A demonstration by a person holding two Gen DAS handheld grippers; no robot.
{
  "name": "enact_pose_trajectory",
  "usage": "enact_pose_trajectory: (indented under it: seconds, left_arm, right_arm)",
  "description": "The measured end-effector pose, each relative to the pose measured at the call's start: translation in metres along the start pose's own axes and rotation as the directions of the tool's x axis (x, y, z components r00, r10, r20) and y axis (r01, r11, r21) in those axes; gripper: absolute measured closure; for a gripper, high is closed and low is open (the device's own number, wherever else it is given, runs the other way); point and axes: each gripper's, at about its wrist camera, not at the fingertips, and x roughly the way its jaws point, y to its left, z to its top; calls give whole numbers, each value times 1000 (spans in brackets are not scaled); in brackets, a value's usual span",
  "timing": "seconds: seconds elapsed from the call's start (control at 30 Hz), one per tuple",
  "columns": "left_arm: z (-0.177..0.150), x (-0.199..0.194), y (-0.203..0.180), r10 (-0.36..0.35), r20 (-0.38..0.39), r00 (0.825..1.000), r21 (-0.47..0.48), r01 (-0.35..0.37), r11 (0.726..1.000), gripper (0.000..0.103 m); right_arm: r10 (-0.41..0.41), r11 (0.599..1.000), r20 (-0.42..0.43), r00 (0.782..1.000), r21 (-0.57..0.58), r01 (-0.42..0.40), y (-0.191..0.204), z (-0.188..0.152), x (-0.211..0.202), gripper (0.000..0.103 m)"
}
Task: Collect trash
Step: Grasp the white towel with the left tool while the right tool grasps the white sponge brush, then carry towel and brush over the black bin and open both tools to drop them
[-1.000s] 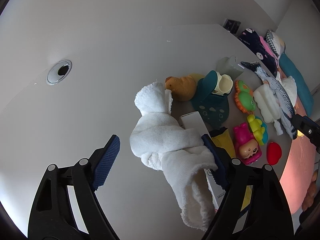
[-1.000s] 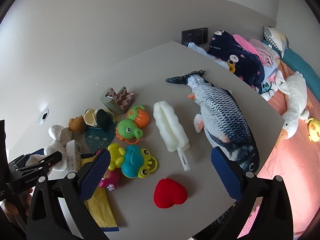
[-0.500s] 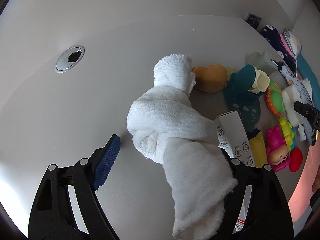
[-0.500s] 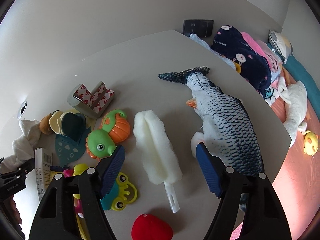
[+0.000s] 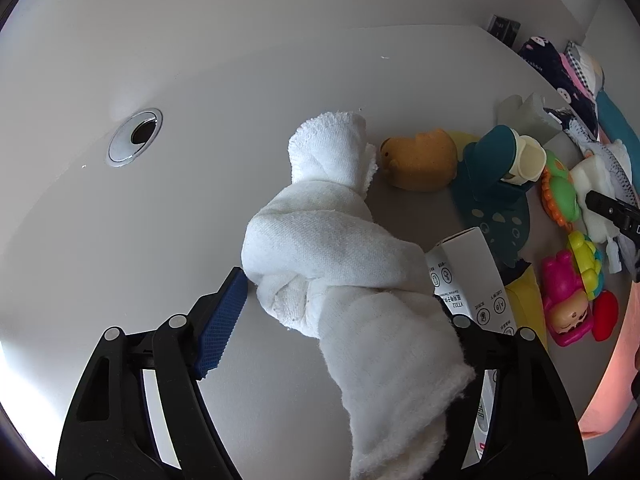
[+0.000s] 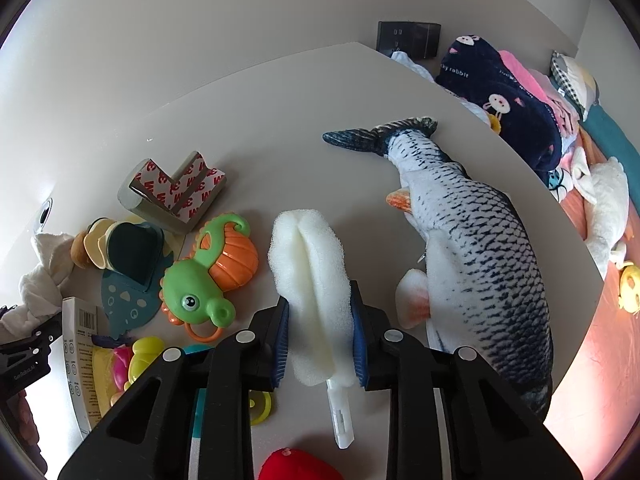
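Note:
A twisted white towel [image 5: 332, 248] lies on the grey table [image 5: 240, 80], between the fingers of my left gripper [image 5: 332, 312]. Its jaws are closing; the left pad [image 5: 222, 320] stands just off the towel's edge, and the right pad is hidden behind the cloth. A white printed box [image 5: 468, 272] leans against the towel's right side. In the right wrist view, my right gripper [image 6: 320, 340] is shut on a white foam brush head [image 6: 308, 264], both blue pads squeezing its lower end. The brush's plastic stem [image 6: 340, 416] sticks out below.
Toys crowd the table: an orange duck [image 5: 420, 160], teal holder [image 5: 496, 184], green seahorse [image 6: 204, 276], plush fish [image 6: 472, 232], red heart [image 6: 296, 466], pink doll [image 5: 564, 304]. A taped foam corner guard [image 6: 172, 192] and yellow wrapper [image 5: 524, 292] lie there. Cable hole [image 5: 134, 142] far left; bed with clothes [image 6: 504, 96] right.
My right gripper came down over the foam brush and closed on it. The left jaws narrowed around the towel while that hand stayed nearly in place.

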Motion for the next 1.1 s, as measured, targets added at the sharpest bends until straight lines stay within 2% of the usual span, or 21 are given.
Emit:
enact_pose_trajectory:
  seconds: [0.23,0.43,0.63,0.7,0.87,1.1]
  left_arm:
    - [2,-6,9,-45,48,998,-54,48,997,55]
    - [1,-38,14,-3,153,988,-17,6,1000,56]
    - [7,-71,3,-21,226,974,40,13,999,56]
    - [6,-80,-6,-44,236,971,64,30,998,56]
    - [6,-92,-55,-128,248,960,171,87,981,56]
    - [-14,-110,-121,-260,210,943,342,178,923,55]
  right_arm:
    - [31,999,48,998,40,-33,-6,6,-23,77]
    - [44,996,105,993,74,-52,-13,5,-57,77]
    - [38,992,166,985,113,-57,-27,-9,-95,77]
    - [30,990,184,983,127,-54,-34,-17,-108,77]
    - [-14,985,211,977,173,-24,-56,-41,-135,77]
    - [-68,962,224,972,272,5,-97,-85,-167,76]
